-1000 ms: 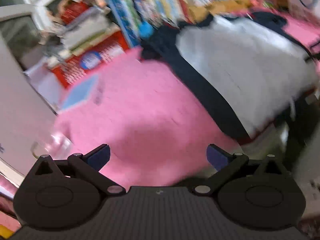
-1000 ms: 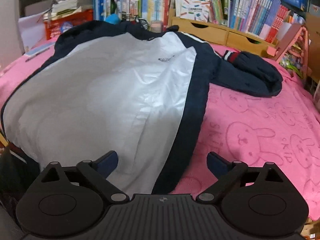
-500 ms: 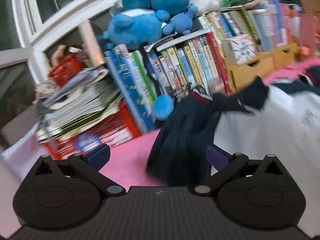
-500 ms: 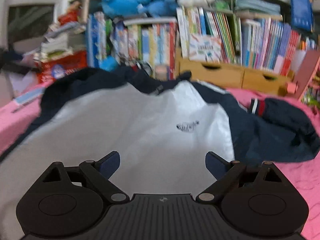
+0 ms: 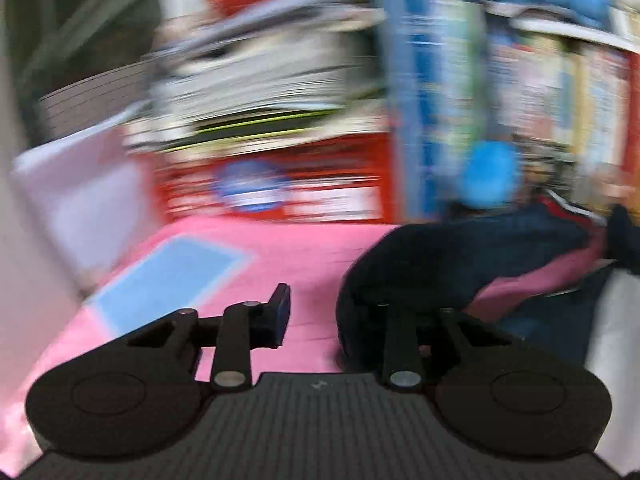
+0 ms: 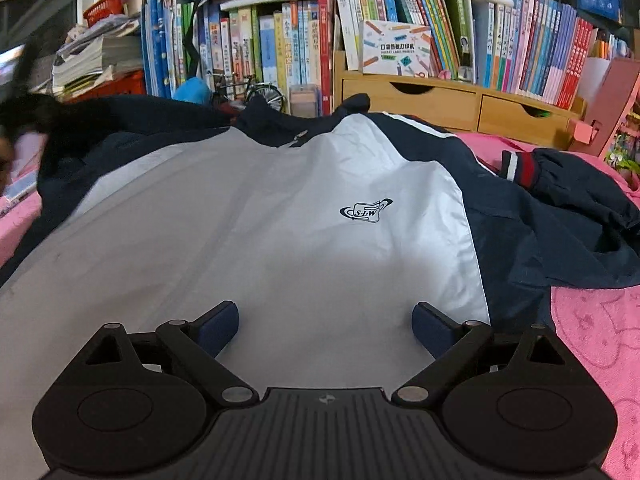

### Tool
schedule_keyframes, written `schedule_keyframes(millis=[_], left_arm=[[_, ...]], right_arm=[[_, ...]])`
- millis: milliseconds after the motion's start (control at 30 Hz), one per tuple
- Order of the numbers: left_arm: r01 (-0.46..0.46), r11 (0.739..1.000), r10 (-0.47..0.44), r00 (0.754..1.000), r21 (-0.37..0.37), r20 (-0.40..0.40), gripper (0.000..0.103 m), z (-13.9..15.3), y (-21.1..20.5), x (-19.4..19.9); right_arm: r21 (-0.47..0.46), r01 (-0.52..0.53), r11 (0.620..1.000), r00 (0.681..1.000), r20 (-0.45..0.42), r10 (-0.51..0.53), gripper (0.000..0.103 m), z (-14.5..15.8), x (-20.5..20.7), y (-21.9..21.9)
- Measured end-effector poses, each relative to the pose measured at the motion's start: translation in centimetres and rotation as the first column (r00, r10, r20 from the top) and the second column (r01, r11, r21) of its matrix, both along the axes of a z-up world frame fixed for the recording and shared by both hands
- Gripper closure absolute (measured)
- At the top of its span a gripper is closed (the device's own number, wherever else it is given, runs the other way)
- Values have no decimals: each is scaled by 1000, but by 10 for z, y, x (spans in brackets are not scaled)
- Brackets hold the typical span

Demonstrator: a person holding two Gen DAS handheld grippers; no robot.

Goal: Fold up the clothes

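Note:
A navy and white jacket [image 6: 280, 220] lies front up on a pink blanket [image 6: 600, 340], its right sleeve [image 6: 580, 208] bunched beside it. My right gripper [image 6: 326, 320] hovers open over the white front, nothing between its fingers. In the blurred left wrist view the jacket's other navy sleeve [image 5: 460, 264] lies on the blanket [image 5: 312, 248]. My left gripper [image 5: 320, 316] is at that sleeve's end with its jaws closing. The sleeve's edge covers the right finger, and the left fingertip [image 5: 282, 312] stands clear of the cloth.
Shelves of books [image 6: 400, 40] and wooden drawers [image 6: 460, 100] stand right behind the blanket. A red crate [image 5: 280, 184] under stacked magazines [image 5: 248, 80] sits at the back left. A light blue sheet [image 5: 168, 276] lies on the blanket near the left gripper.
The left view swung away from the jacket's body toward the crate and the sleeve end, and its jaws narrowed from wide open. The right gripper moved forward over the jacket's chest.

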State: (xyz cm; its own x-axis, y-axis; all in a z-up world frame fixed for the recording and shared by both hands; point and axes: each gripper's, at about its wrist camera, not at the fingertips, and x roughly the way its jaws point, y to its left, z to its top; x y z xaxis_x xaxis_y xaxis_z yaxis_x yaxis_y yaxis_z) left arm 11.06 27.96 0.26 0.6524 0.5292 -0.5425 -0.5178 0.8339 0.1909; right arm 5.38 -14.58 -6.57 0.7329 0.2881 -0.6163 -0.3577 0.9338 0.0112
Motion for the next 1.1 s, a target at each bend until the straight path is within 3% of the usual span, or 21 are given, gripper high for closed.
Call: schedule_keyframes(millis=[100,167,233,300,333,367,433,533,633,700,800,900,933,967,1033,1100], left_arm=[[-40,999,41,999,33,-30,55,0,27,-29],[-46,997,49,998,65,-49,28,-1,34,-43],[-33,998,34,999,45,-27,22,4,32,-51],[-18,1000,18,1000,22,-4,22,10,29,-59],[44,999,-45,998,31,49,18,17,21,-66],[110,993,-114,988,47,105,1,24,12,-74],[217,965,-239,957,145,164,0,36,-8,-78],[278,924,-311,946,263,95,0,44,-36,-40],[354,888,-361,932,293,-31,0,27,-65,20],[372,886,-333,926,276,-178,0,-1,-77,57],[377,890,-271,889,256,-368,0,-44,-91,101],[316,919,-223,910,236,-349,2,-53,-79,100],[295,928,-207,917,229,-342,12,-56,-74,99],[250,944,-174,932,215,-318,33,-50,-65,96],[159,976,-128,971,148,-201,61,-24,-38,82],[75,995,-70,994,68,-82,72,3,-11,68]], right_arm=[[-4,-1,1000,1000,0,1,8,0,1,1],[-6,-2,1000,1000,1,2,8,1,1,0],[-6,-2,1000,1000,0,2,7,1,1,0],[-7,-1,1000,1000,0,1,7,1,1,0],[-7,-1,1000,1000,-1,1,7,1,1,0],[-8,-1,1000,1000,-1,1,7,1,2,0],[-9,-1,1000,1000,-3,1,6,1,2,0],[-10,2,1000,1000,-5,-2,5,1,3,1],[-9,4,1000,1000,-8,-4,4,1,4,1],[-9,7,1000,1000,-9,-7,4,0,4,1],[-10,10,1000,1000,-10,-10,3,0,5,1],[-10,10,1000,1000,-10,-11,3,0,5,1],[-10,10,1000,1000,-10,-10,3,0,5,1],[-9,10,1000,1000,-10,-10,3,-1,5,1],[-9,11,1000,1000,-11,-11,3,0,5,0],[-10,13,1000,1000,-11,-13,2,0,5,0]])
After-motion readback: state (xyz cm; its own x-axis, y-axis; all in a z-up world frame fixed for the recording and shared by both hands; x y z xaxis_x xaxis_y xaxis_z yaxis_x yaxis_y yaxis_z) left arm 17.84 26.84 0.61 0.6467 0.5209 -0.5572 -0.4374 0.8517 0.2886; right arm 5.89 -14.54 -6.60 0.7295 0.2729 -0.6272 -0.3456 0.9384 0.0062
